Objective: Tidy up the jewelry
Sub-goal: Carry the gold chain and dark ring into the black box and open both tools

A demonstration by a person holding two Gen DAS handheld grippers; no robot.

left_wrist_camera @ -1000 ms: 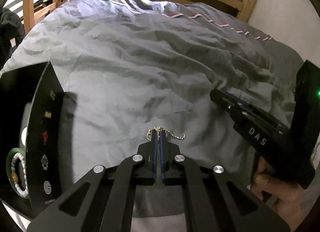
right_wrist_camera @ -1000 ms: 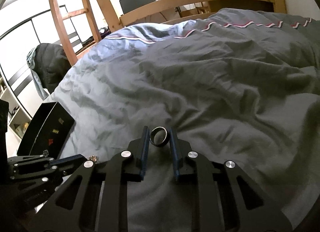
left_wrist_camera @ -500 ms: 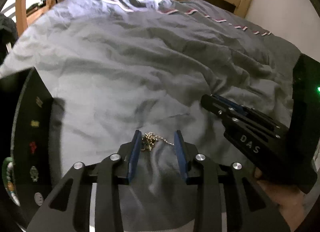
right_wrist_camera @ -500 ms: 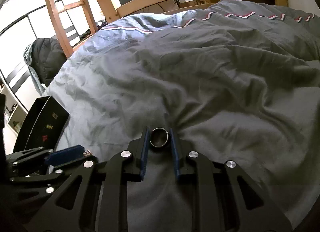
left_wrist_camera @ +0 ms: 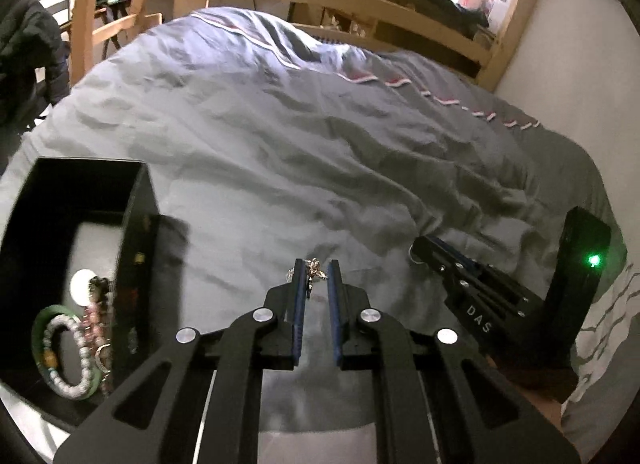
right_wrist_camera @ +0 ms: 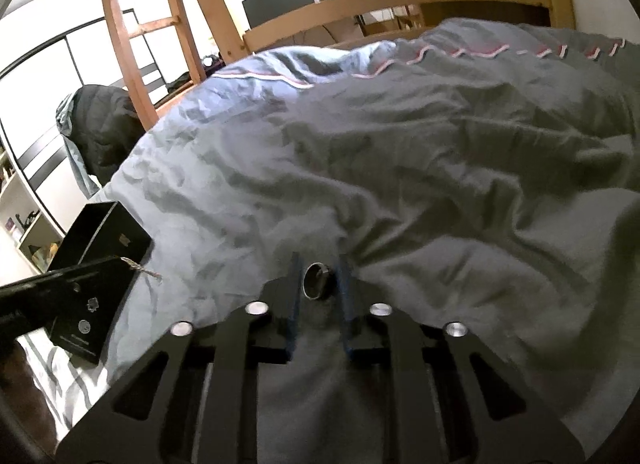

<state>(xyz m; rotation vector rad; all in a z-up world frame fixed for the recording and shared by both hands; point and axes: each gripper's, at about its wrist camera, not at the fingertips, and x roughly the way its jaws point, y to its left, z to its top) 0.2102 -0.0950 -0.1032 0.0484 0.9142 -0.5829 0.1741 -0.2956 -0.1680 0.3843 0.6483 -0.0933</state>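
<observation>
**Two grippers, two pieces of jewelry, one black box on a grey bed**

Two pieces are in play as I run the rig from afar. Nearest my left camera, the left gripper has its blue-padded fingers set a narrow gap apart, with a small bunched gold chain between the tips; the chain lies against the left pad, and I cannot tell whether the right pad touches it. From the other camera the same chain juts out past the left tool's tip, clear of the bedding.

Nearest my right camera, the right gripper brackets a dark metal ring. The ring stands on edge between the two fingers; the frame is blurred, and a sliver of gap shows on either side, so I cannot say the fingers pinch it.

Just left of the left gripper sits the open black box, resting on the grey duvet. In its bottom lie a green bangle, a pale beaded bracelet and a pinkish string of beads, overlapping.

Farther out the rumpled duvet runs to a red-and-white trimmed edge, with the wooden bed frame beyond and a ladder at the far left corner.
</observation>
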